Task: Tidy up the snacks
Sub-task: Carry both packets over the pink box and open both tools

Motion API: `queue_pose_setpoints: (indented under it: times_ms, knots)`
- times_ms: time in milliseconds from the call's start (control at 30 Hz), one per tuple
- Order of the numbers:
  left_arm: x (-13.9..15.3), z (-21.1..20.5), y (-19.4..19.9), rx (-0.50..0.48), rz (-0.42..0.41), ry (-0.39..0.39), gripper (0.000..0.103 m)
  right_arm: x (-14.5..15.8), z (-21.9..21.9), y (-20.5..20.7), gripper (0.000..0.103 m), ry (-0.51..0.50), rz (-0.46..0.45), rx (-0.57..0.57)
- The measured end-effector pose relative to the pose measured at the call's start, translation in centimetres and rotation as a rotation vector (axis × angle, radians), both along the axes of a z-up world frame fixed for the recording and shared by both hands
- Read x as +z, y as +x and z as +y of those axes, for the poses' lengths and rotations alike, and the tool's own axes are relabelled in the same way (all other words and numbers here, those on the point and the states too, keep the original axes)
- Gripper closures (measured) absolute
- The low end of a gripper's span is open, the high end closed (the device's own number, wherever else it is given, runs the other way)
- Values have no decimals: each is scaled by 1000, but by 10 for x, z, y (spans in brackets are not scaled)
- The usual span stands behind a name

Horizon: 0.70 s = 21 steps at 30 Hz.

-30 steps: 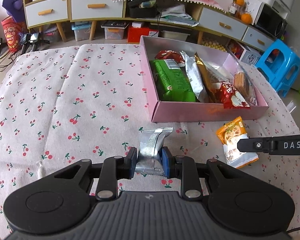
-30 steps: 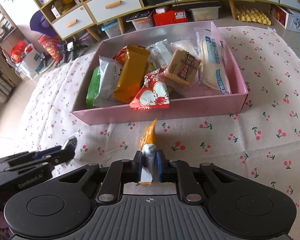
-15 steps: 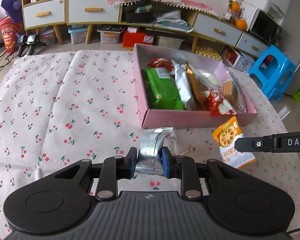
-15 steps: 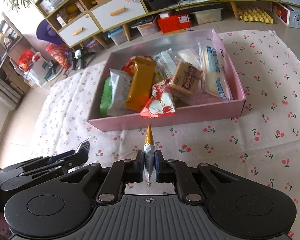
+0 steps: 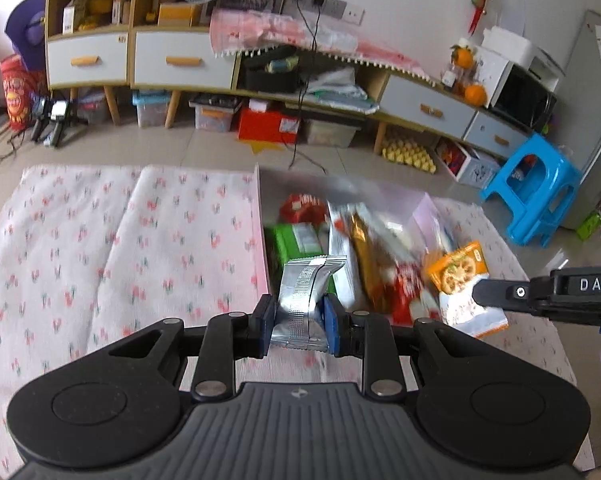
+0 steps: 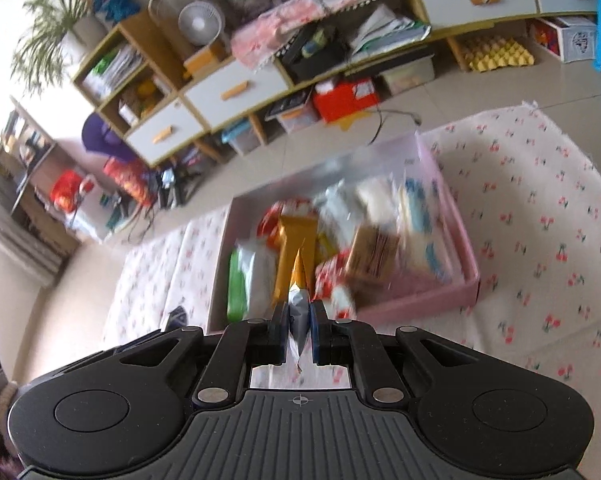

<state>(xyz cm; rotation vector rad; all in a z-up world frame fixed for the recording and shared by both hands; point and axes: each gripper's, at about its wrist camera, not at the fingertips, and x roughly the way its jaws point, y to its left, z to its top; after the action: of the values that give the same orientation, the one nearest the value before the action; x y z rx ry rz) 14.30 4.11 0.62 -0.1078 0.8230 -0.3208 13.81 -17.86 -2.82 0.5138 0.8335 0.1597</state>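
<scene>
Cherry-print cloth [image 5: 100,240], left gripper [image 5: 296,320] fingers clamping silver packet [image 5: 306,292], right gripper [image 6: 299,330] fingers pinching orange packet [image 6: 299,280]

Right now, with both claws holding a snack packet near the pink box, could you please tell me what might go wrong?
1. The right claw pinches only the edge of the orange packet, so it could slip out before reaching the pink box.
2. The box is already crowded, so the silver foil packet in the left claw might settle on the pile and slide over the wall.
3. The two claws are close together and could collide.
</scene>
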Motion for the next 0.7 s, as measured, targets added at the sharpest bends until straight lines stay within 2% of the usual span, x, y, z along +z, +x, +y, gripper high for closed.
queue_pose_setpoints:
  times_ms: [200, 367, 600, 700]
  knots:
    - [-7, -15, 41, 8, -17, 50, 79, -12, -12, 26, 94, 60, -30, -64]
    - [-15, -27, 74, 32, -9, 60, 79, -16, -15, 41, 94, 53, -54, -83]
    - [-24, -31, 89, 63, -16, 100, 78, -26, -13, 57, 93, 45, -60, -83]
    - [-25, -32, 90, 60, -27, 107, 76, -29, -10, 59, 86, 34, -55, -86]
